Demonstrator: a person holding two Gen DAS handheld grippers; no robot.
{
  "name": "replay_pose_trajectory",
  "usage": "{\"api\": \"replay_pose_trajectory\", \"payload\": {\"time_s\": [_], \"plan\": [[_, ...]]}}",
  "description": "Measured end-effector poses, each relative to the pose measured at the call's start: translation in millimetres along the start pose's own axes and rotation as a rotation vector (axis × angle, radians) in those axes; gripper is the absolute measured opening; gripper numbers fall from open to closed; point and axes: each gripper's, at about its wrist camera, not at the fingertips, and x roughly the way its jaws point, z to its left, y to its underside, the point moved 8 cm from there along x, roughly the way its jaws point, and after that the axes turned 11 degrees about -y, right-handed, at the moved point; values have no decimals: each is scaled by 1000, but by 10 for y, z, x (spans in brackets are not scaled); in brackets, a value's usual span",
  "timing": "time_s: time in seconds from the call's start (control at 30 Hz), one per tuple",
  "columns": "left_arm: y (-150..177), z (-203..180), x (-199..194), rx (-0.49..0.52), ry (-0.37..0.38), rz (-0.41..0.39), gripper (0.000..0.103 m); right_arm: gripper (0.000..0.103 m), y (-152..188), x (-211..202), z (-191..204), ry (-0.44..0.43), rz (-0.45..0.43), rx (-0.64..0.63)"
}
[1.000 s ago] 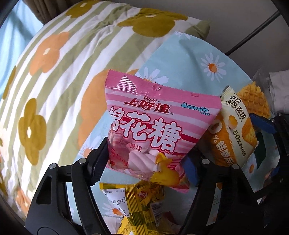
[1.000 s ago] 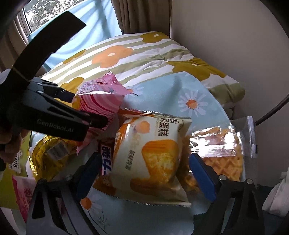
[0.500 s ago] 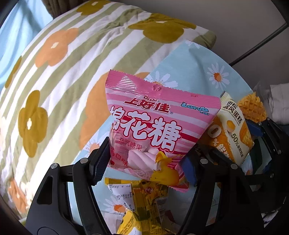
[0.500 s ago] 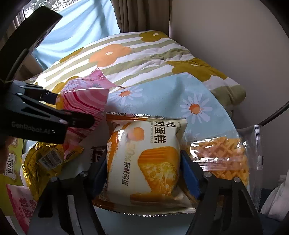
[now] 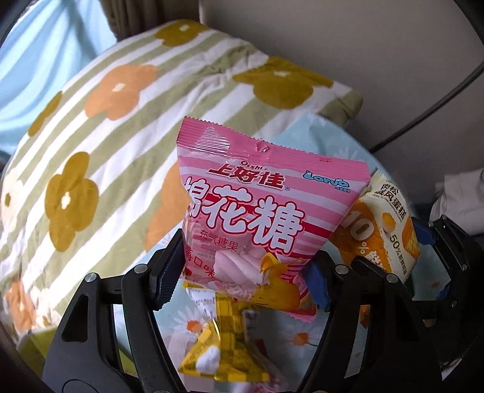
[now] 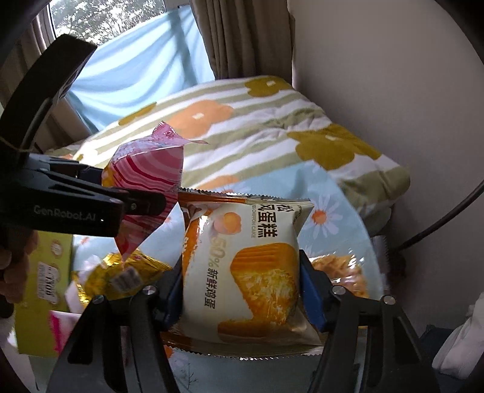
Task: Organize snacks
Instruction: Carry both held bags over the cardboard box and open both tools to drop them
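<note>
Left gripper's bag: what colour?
Pink with white stripes, bag in the left gripper; clearest in left wrist view.

The left gripper [image 5: 242, 275] points steeply downward, jaws clamped on a pink bag [image 5: 260, 223]. The right gripper [image 6: 242, 290], angled downward, has just closed its jaws; both pads press a cake packet [image 6: 248, 266].

place: home bedroom | evidence: flowered quilt [image 6: 272, 127], curtain [image 6: 242, 39], window [image 6: 106, 18]
</note>
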Motion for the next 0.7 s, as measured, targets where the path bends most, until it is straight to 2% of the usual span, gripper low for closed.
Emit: {"api": "replay_pose_trajectory", "payload": {"time_s": [0.33, 0.53, 0.7], "plan": [[80, 204, -941, -183, -57, -132, 67, 61, -298, -699, 316, -88, -70, -129], [394, 523, -1486, -330, -114, -191, 67, 61, -420, -975, 659, -159, -79, -246], [817, 963, -1863, -436, -190, -220, 67, 61, -448, -1039, 1036, -217, -74, -316]]}}
